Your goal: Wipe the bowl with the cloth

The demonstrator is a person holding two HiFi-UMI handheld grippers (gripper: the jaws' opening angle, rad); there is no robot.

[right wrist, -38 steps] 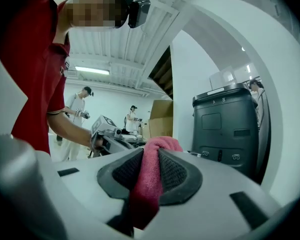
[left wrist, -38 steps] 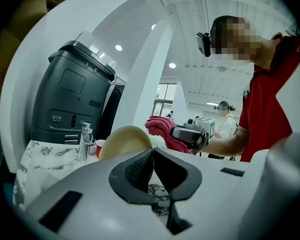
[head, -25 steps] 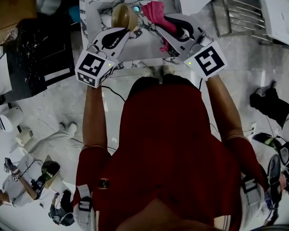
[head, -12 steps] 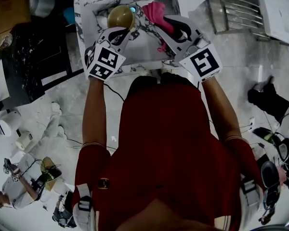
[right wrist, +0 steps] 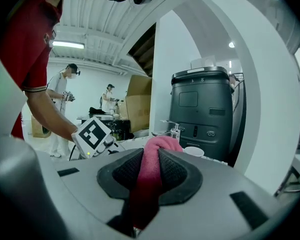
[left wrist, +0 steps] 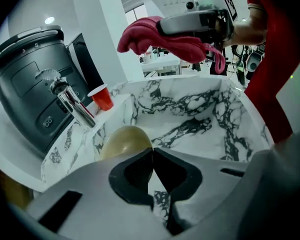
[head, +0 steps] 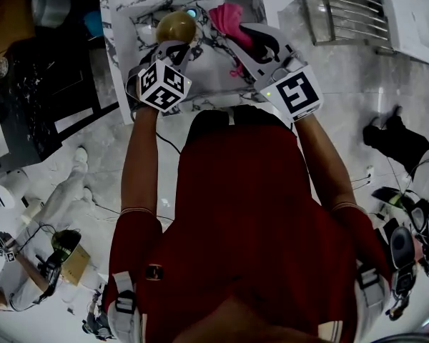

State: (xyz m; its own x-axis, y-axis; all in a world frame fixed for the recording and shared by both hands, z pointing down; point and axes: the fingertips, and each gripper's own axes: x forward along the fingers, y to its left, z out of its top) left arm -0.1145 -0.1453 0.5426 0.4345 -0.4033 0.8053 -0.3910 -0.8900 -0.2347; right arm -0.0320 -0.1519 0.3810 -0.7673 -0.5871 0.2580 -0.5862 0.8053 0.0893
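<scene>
Gold bowl [left wrist: 121,140] is low over the marble sink [left wrist: 200,114], its rim pinched in the left gripper [left wrist: 151,151], jaws almost together. Pink cloth [right wrist: 149,176] is clamped between the right gripper's [right wrist: 150,156] jaws, up beside the bowl and clear of it.

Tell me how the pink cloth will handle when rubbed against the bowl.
The cloth is probably soft and floppy: it droops in loose folds from the right gripper. It likely squashes easily, since the jaws pinch it into a narrow band. So it may bunch up.
</scene>
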